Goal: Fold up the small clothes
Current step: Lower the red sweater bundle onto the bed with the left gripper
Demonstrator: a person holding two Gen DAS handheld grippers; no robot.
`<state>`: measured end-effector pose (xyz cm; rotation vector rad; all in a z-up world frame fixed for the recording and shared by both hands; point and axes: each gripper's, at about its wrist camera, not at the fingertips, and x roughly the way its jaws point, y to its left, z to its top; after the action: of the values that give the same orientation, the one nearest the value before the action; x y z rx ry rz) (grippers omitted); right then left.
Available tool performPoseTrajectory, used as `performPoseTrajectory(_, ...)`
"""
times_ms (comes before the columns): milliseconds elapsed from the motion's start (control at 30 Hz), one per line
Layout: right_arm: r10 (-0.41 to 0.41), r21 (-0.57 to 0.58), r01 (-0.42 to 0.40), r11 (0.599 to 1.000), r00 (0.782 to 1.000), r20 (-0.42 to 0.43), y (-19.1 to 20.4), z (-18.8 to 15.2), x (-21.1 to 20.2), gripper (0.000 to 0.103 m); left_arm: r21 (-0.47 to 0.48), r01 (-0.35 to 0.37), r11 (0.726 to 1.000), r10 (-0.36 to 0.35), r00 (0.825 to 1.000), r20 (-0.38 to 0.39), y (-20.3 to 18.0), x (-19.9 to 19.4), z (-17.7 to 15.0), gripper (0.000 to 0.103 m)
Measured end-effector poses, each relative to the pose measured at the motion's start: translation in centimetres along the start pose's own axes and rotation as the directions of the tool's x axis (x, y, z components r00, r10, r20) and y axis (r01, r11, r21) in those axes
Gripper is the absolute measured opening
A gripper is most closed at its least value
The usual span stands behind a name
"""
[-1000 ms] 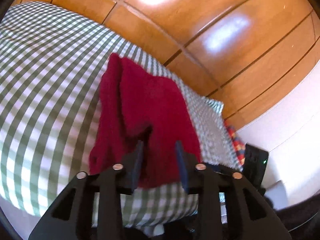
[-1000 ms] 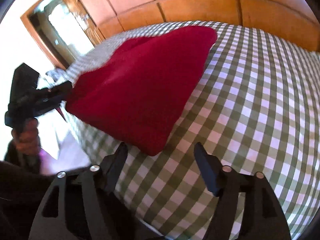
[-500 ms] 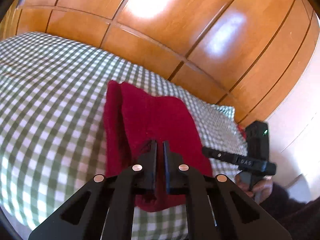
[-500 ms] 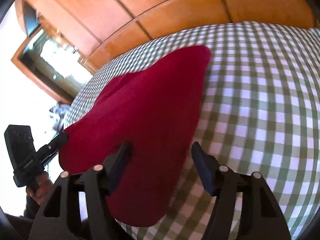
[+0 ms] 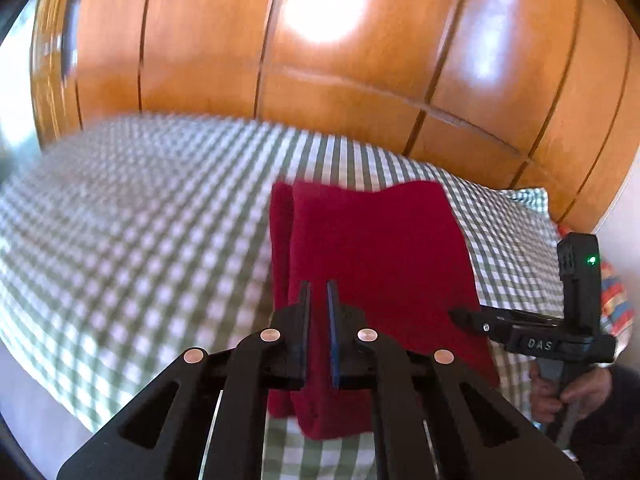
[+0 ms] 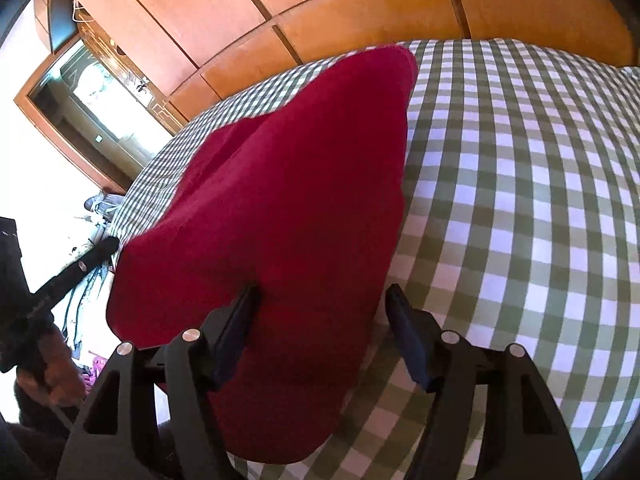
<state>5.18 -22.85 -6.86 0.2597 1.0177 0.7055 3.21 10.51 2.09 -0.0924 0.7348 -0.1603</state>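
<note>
The red garment (image 5: 376, 264) lies lengthwise away from me; my left gripper (image 5: 318, 292) pinches its near edge, while my right gripper (image 6: 322, 300), jaws just widening, straddles it unclamped.

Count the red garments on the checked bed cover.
1. A single red garment lies folded near the edge of the checked bed cover, between the left gripper and the right gripper. Layers folded underneath may be hidden.

Cloth (image 5: 380, 256) on bed (image 5: 140, 220) (near edge)
</note>
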Motion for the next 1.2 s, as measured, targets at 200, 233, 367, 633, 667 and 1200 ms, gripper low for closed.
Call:
performPoseTrajectory(200,0.027,0.051,-0.028,0.998,0.999,0.02,-1.7,2.1,-2.1,0.078,0.075,-0.01,0.997,0.009,1.0,0.011,-1.9,0.7,0.4,0.005)
performPoseTrajectory(233,0.029,0.064,-0.031,0.997,0.999,0.026,-2.0,2.6,-2.2,0.079,0.082,-0.008,0.997,0.007,1.0,0.003,-2.1,1.0,0.3,0.005)
performPoseTrajectory(367,0.042,0.141,-0.047,0.989,0.999,0.032,-3.4,4.9,-1.4,0.082,0.095,-0.012,0.995,0.013,1.0,-0.013,-2.4,2.0,0.3,0.005)
performPoseTrajectory(633,0.075,0.277,-0.076,0.958,0.997,0.015,-5.7,8.3,1.9,0.082,0.114,-0.029,0.993,0.034,0.999,-0.039,-2.4,3.8,0.0,0.005)
performPoseTrajectory(667,0.077,0.284,-0.078,0.955,0.997,0.014,-5.8,8.5,2.2,0.082,0.118,-0.031,0.993,0.036,0.998,-0.042,-2.3,4.0,0.0,0.005)
performPoseTrajectory(1200,-0.028,0.043,0.026,0.999,0.998,0.048,-0.3,11.3,3.9,0.025,0.134,-0.047,0.99,0.059,0.995,-0.085,-1.7,6.1,-1.6,0.005)
